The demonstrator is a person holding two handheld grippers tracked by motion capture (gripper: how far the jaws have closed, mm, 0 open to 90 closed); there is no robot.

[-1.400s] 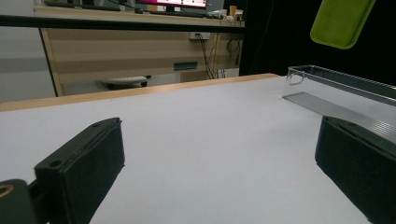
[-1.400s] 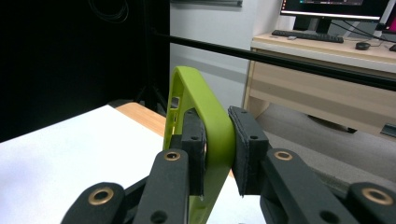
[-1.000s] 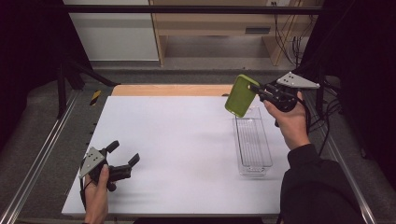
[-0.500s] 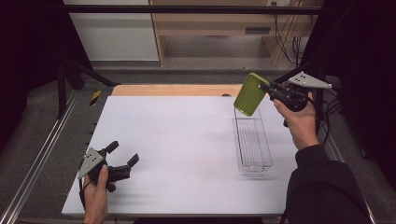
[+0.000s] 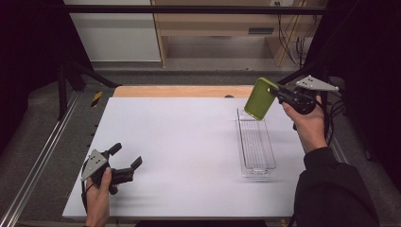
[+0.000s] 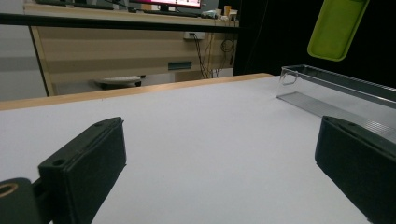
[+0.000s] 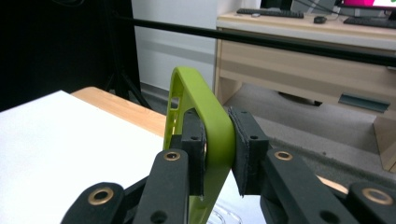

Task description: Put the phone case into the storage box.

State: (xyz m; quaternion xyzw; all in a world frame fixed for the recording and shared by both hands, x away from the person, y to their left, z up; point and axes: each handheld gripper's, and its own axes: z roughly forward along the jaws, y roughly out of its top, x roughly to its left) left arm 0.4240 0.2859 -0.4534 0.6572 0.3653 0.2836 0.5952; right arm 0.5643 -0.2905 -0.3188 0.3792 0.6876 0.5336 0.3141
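- The white surface point(image 5: 189, 151) has a wooden strip along its 12 o'clock edge.
- A clear tray point(image 5: 256, 142) lies on it toward 3 o'clock.
- The left tongs point(image 5: 126, 161) rest at 8 o'clock.

Left gripper point(image 5: 124, 164): black, grey three-cornered plate on top with small dark screw holes, blocky matte jaws. Right gripper point(image 5: 279, 92): black linkage arms, brass-coloured pivot bushings, grey plate, black cable trailing behind. Black sleeve point(image 5: 331, 189) behind it.
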